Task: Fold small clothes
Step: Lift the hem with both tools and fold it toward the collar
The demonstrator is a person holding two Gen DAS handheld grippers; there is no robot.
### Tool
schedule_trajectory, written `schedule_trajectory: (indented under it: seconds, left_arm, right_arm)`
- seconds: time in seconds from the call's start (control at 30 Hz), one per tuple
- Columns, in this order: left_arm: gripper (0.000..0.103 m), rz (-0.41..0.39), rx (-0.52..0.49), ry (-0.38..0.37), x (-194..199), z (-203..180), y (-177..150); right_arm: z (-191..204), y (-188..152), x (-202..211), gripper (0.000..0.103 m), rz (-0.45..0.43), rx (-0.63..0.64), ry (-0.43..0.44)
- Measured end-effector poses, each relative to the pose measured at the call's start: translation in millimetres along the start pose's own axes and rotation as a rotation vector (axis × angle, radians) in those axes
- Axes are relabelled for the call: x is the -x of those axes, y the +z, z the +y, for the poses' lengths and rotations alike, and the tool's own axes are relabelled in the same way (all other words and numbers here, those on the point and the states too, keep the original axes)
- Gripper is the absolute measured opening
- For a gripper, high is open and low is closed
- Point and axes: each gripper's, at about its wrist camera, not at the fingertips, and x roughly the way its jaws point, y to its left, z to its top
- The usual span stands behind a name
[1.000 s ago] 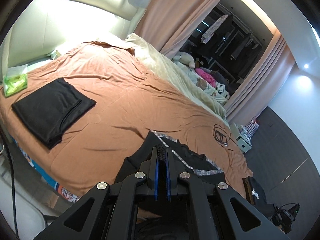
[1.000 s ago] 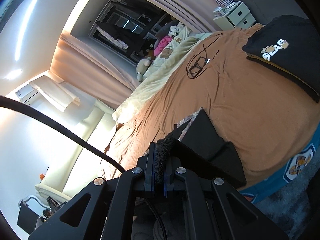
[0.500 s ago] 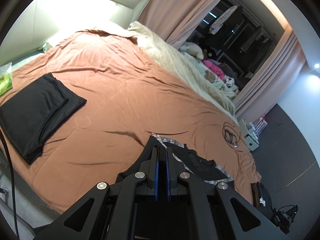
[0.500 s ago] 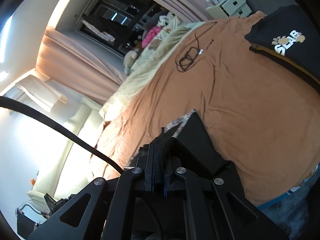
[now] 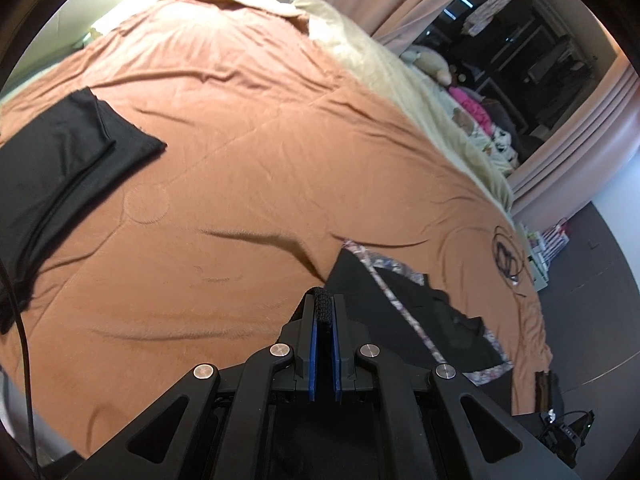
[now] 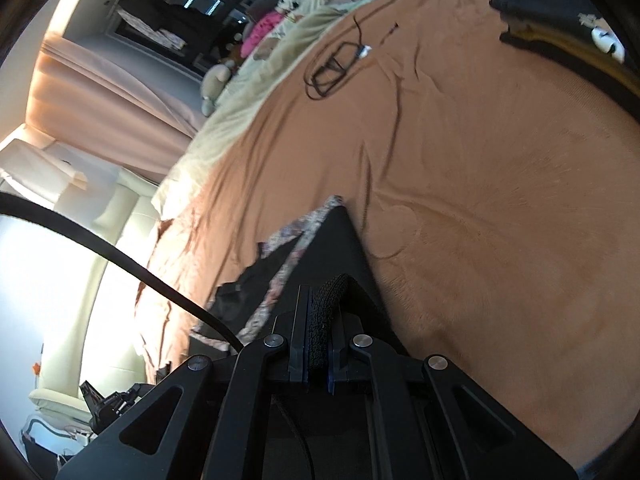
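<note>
A black garment with patterned grey trim [image 5: 412,304] lies partly on the brown bedspread [image 5: 248,148]. My left gripper [image 5: 323,300] is shut on a ribbed black edge of it. My right gripper [image 6: 326,292] is shut on another ribbed edge of the same garment [image 6: 336,236], which stretches from both grippers out over the bed. Its far corner with the trim [image 6: 332,202] rests on the spread.
A folded black garment [image 5: 60,152] lies at the bed's left. A black garment with a logo [image 6: 568,12] lies at the right. A coiled black cable [image 6: 332,68] lies further back. A beige blanket [image 5: 400,80], plush toys and curtains are beyond.
Both grippers have moved forward and lower over the bed with the black garment in them; its far edge now lies further out on the spread.
</note>
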Motion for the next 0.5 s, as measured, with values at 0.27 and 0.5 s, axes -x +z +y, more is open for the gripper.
schedule_trajectory:
  seconds: [0.27, 0.5]
  left_arm:
    - [0.006, 0.055, -0.013, 0.056, -55.3, 4.1, 9.8]
    - [0.007, 0.098, -0.016, 0.076, -86.1, 9.7, 14.7]
  right_arm:
    - [-9.0, 7.8, -24.2, 0.003, 0.046, -0.010, -0.035]
    - [-7.5, 14.3, -30.5, 0.003, 0.068, 0.008, -0.062]
